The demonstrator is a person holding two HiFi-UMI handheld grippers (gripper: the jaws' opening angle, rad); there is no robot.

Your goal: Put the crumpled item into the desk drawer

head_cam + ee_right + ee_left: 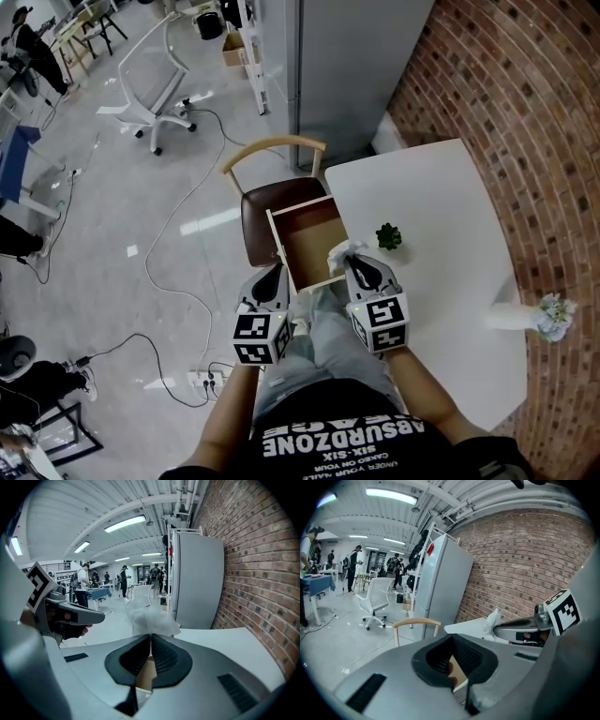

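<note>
Right gripper (150, 638) fingers clamp one crumpled item (151, 618), one drawer (310, 247) – open (left gripper (277, 270) clenched)

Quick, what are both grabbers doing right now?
Left gripper: shut, empty.
Right gripper: shut on the crumpled white item.
</note>
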